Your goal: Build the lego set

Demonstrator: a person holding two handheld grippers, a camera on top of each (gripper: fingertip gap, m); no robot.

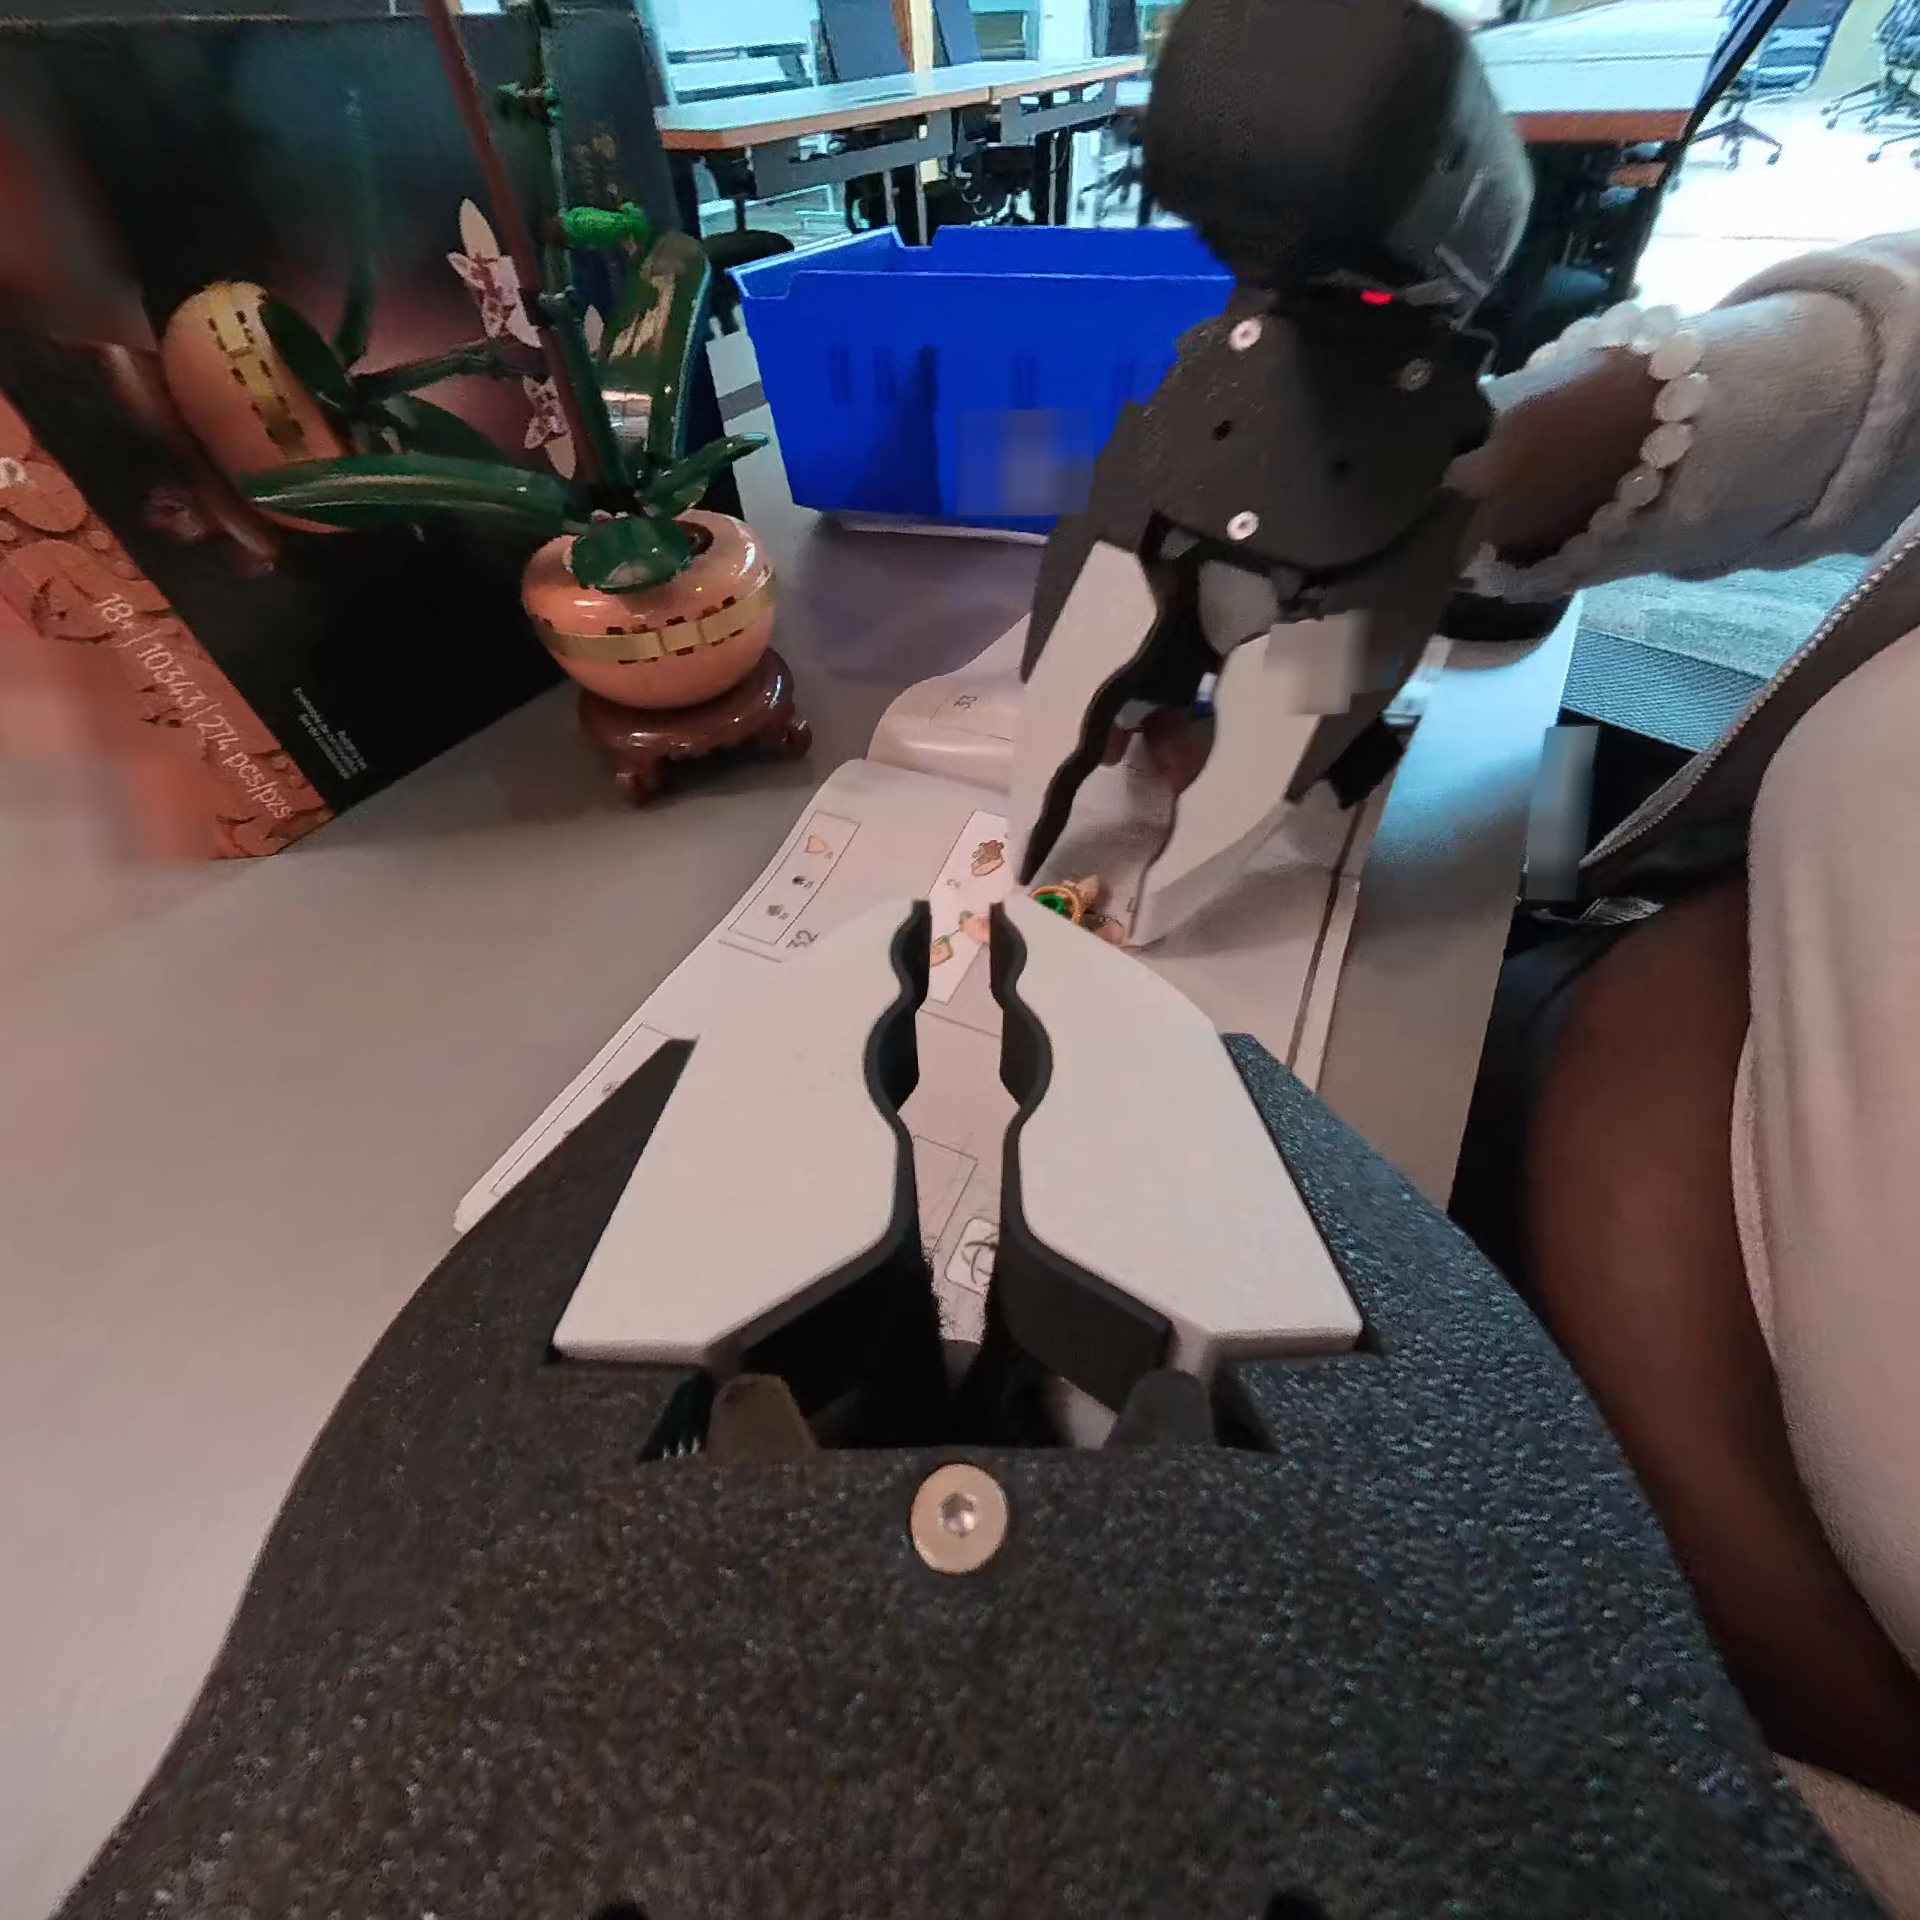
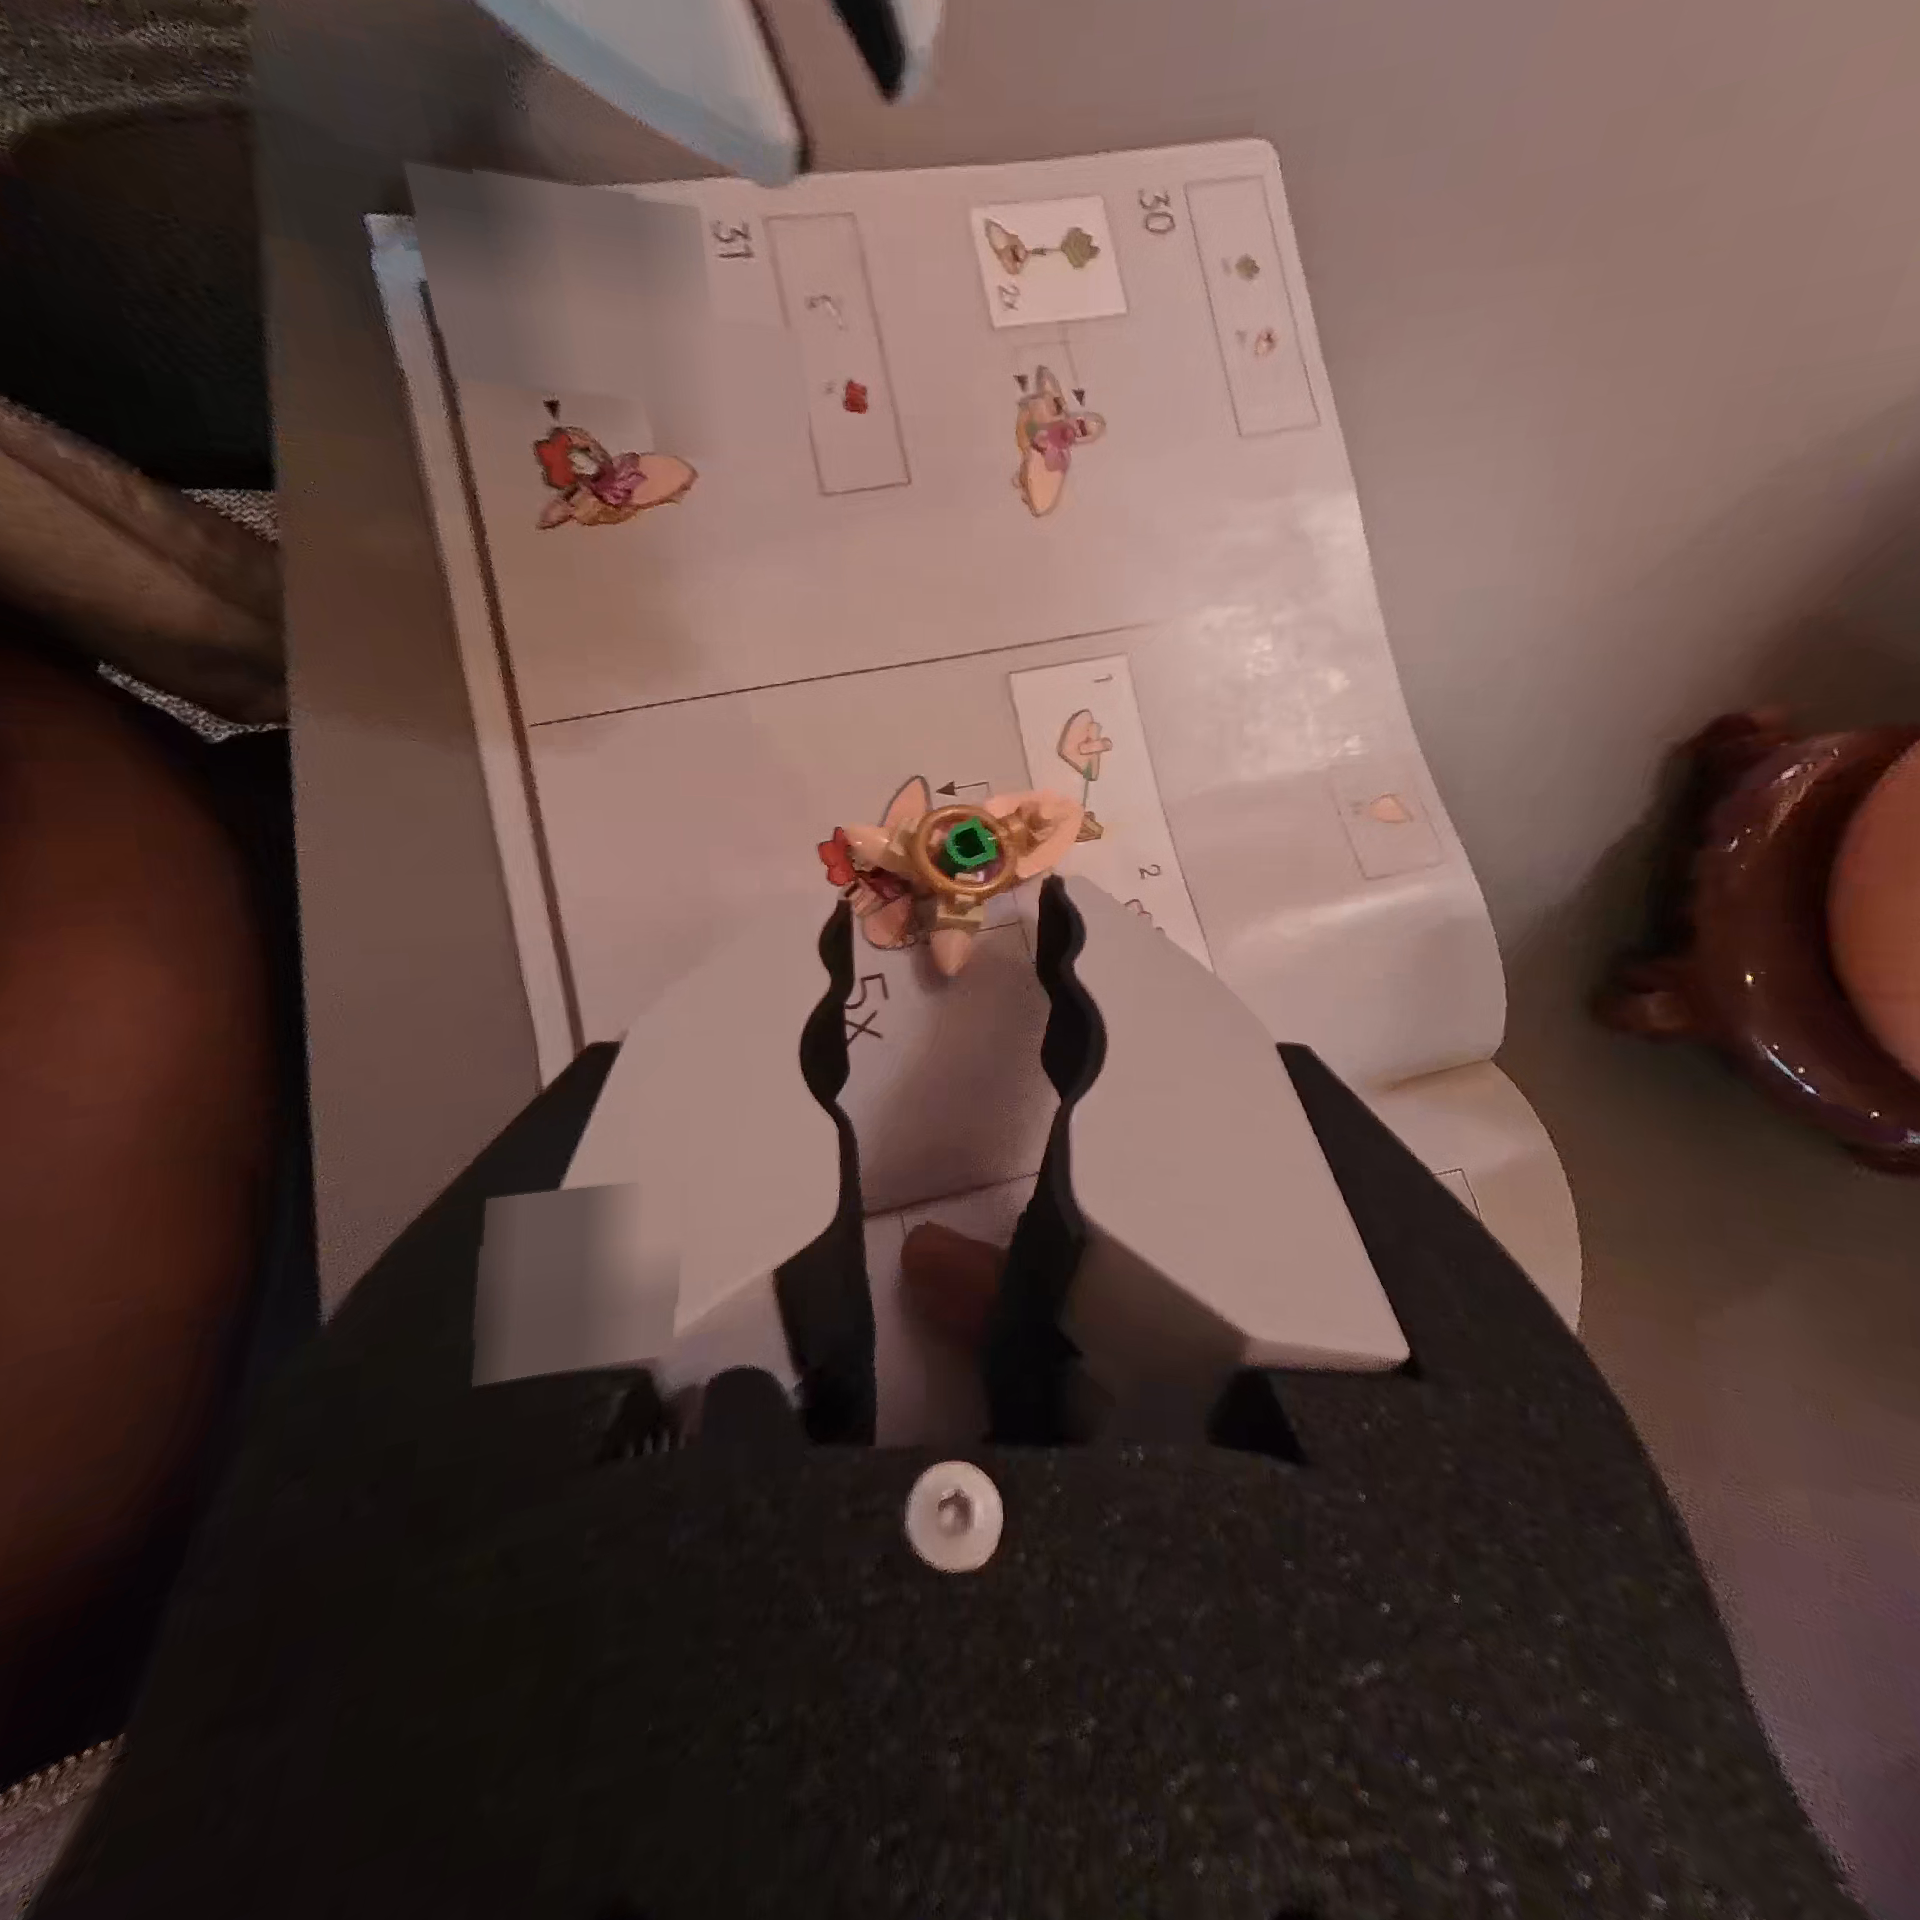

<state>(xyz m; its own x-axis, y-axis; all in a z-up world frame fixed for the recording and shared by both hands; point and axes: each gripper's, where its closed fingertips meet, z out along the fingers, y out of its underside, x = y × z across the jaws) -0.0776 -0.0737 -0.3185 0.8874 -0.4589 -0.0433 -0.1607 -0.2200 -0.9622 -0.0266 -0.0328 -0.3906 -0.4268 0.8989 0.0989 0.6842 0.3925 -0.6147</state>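
Note:
A small flower assembly (image 2: 961, 862) lies on the open instruction booklet (image 2: 935, 582). It has pale pink petals, a gold ring, a green centre and a red piece. My right gripper (image 2: 945, 902) is open, and its fingertips stand on either side of the flower's near edge, low over the page. In the left wrist view the right gripper (image 1: 1089, 902) points down at the flower (image 1: 1060, 900). My left gripper (image 1: 959, 912) is empty, its jaws only a narrow gap apart, hovering over the booklet (image 1: 831, 883) just short of the flower.
A built orchid in a pink pot (image 1: 649, 613) on a brown stand (image 2: 1766, 935) sits left of the booklet, with the set's box (image 1: 208, 416) behind it. A blue bin (image 1: 977, 364) stands at the back. The person's body is to the right.

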